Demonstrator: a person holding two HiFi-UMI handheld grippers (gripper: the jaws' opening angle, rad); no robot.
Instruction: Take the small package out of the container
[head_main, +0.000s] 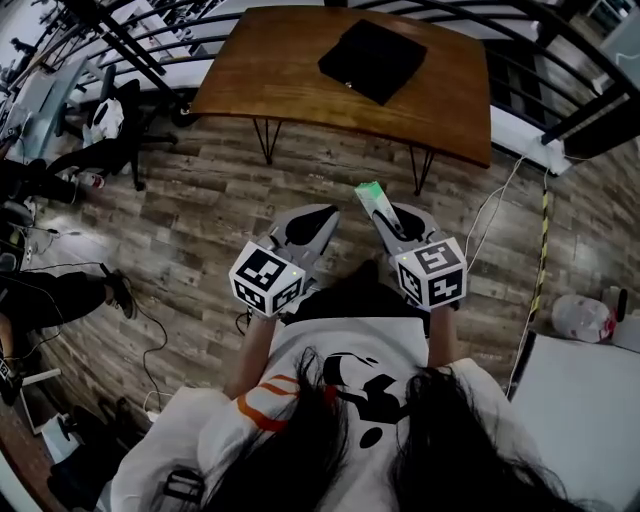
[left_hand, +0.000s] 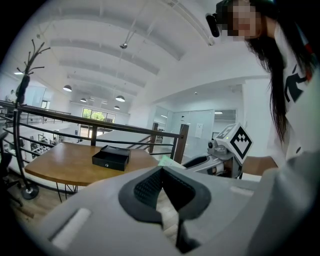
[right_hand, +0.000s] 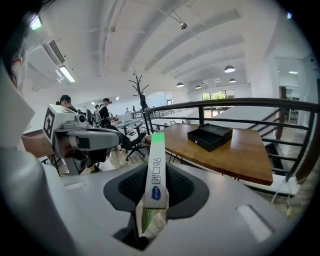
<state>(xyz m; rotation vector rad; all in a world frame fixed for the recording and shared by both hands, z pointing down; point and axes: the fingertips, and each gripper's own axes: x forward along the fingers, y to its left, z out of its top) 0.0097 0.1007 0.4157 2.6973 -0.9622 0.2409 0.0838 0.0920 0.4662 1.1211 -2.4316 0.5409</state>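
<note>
Small package (right_hand: 154, 172): a slim white-and-green stick, well away from the container (right_hand: 210, 135) and out over the floor. It is pinched by its lower end, so most of its length stands free above the jaws.
Right hand-held gripper (head_main: 388, 218): I have it clamped on the package and held close to the body, far from the container. I judge this keeps the stick from touching anything.
Left hand-held gripper (left_hand: 162, 175): its jaws are pressed together on nothing. It sits level with the right one and equally far from the container, idle because I see no job for it here.
Container: black and low, lying on the wooden surface (head_main: 270, 60); it looks shut.
Progress: the removal looks done to me.
</note>
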